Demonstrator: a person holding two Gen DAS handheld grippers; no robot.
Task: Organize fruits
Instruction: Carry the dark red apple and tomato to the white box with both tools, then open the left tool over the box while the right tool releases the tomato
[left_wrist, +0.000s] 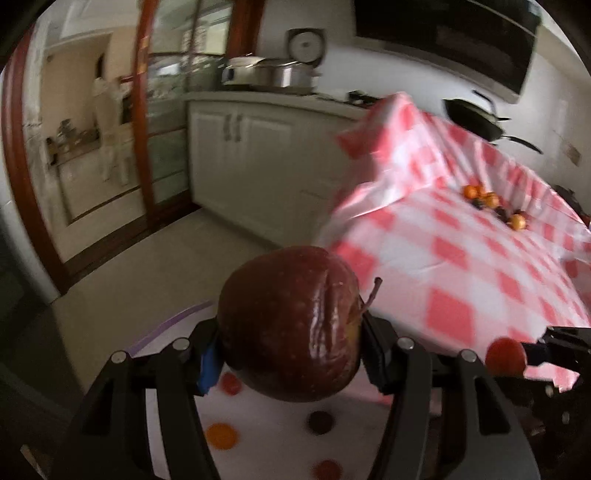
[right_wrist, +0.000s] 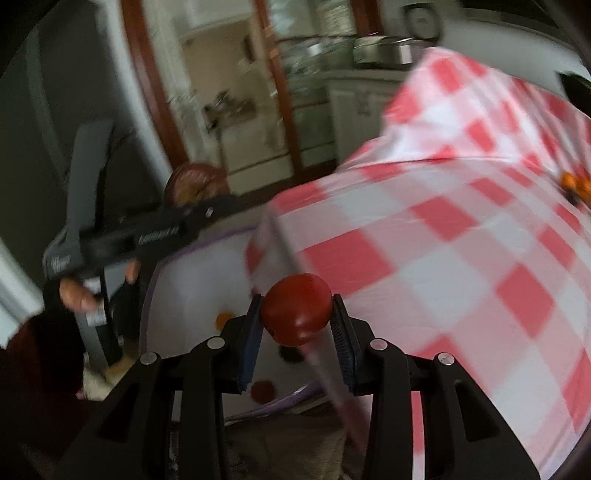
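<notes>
My left gripper (left_wrist: 290, 347) is shut on a large dark red apple (left_wrist: 291, 325) and holds it above a white bin (left_wrist: 177, 332) with a purple rim and coloured dots, beside the table. My right gripper (right_wrist: 297, 321) is shut on a small red tomato-like fruit (right_wrist: 297, 308), held over the same white bin (right_wrist: 195, 280) at the table's edge. The right gripper's fruit also shows in the left wrist view (left_wrist: 505, 356). The left gripper and its apple (right_wrist: 194, 186) show in the right wrist view. Several small oranges and dark fruits (left_wrist: 489, 205) lie on the red-and-white checked tablecloth (left_wrist: 461, 258).
White kitchen cabinets (left_wrist: 243, 155) with pots and a rice cooker (left_wrist: 284, 74) stand beyond the table. A black pan (left_wrist: 476, 118) sits at the table's far end. A wood-framed glass door (left_wrist: 147, 122) is at the left. The floor is pale tile.
</notes>
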